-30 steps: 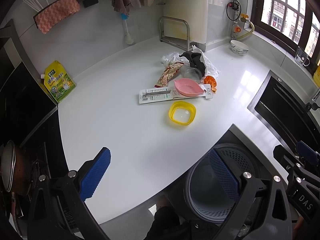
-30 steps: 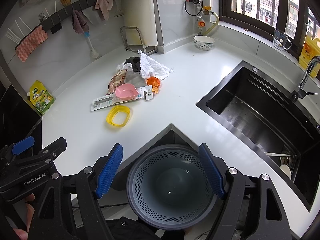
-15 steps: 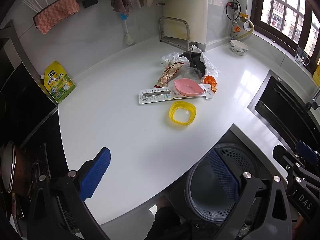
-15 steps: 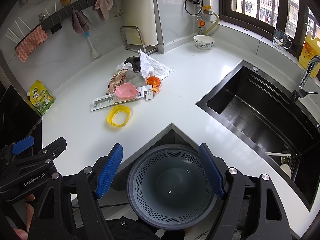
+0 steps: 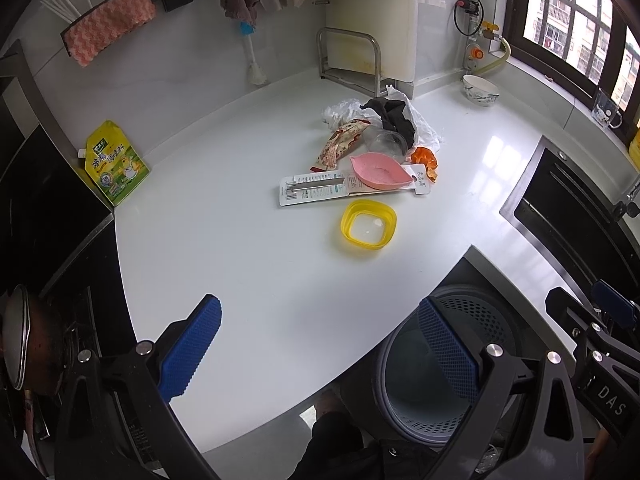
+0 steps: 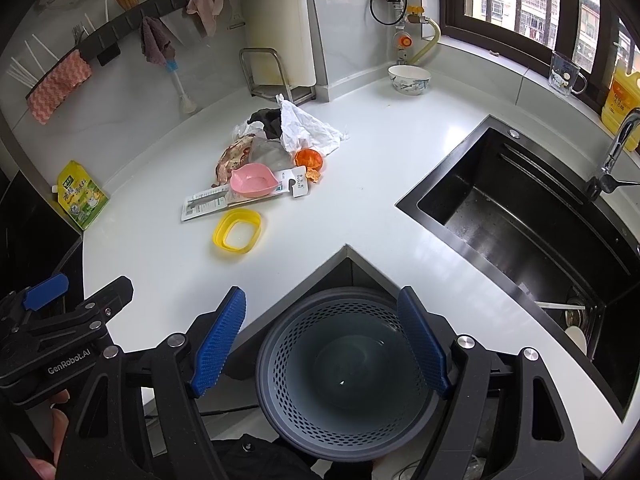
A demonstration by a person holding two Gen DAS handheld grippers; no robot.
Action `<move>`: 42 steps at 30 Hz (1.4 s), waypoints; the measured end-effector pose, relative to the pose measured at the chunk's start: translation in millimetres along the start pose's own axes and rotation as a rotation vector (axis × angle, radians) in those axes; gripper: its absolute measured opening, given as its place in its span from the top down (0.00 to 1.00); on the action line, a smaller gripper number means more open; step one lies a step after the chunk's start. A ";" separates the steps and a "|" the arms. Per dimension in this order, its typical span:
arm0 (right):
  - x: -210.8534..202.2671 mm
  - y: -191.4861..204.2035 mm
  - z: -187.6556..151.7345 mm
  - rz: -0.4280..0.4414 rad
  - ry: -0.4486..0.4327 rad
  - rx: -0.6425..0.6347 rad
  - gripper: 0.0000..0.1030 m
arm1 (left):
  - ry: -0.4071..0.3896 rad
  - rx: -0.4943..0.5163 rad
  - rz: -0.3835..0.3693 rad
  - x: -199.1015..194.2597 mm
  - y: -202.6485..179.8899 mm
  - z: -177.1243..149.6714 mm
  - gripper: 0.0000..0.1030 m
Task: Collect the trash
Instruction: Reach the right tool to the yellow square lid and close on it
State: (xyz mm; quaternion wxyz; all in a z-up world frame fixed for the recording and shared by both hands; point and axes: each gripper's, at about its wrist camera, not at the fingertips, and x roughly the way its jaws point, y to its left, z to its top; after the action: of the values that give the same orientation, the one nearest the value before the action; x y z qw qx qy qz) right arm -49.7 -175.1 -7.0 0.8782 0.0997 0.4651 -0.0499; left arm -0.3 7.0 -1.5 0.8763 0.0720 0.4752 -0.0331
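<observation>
Counting from the left wrist view: one left gripper [image 5: 320, 354], fingers spread wide and holding nothing, over the near counter [image 5: 240, 264]. Far centre lies one trash pile [image 5: 380, 136], with one pink dish [image 5: 379, 171], one packaging card [image 5: 316, 191], one yellow ring [image 5: 369, 224].

Right wrist view: one right gripper [image 6: 322, 342], likewise spread and empty, above one grey perforated bin [image 6: 344, 376]; one black sink [image 6: 532, 224] right.
</observation>
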 end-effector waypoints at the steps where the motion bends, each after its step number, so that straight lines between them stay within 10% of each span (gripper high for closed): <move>1: 1.8 -0.1 0.6 0.002 0.001 0.003 0.27 | 0.003 -0.002 -0.003 1.7 1.9 0.5 0.06; 31: 186.0 92.2 39.5 0.077 0.122 0.125 0.27 | -0.085 0.029 -0.008 140.2 113.7 97.2 0.06; 42: 227.4 120.0 50.7 -0.044 0.140 0.226 0.27 | -0.065 0.019 -0.060 169.2 132.8 111.6 0.06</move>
State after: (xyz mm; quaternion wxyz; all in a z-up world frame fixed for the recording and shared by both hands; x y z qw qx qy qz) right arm 140.8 -68.2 -151.8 0.8256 0.1911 0.5185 -0.1143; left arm 201.3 122.4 -70.6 0.8892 0.0650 0.4480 -0.0664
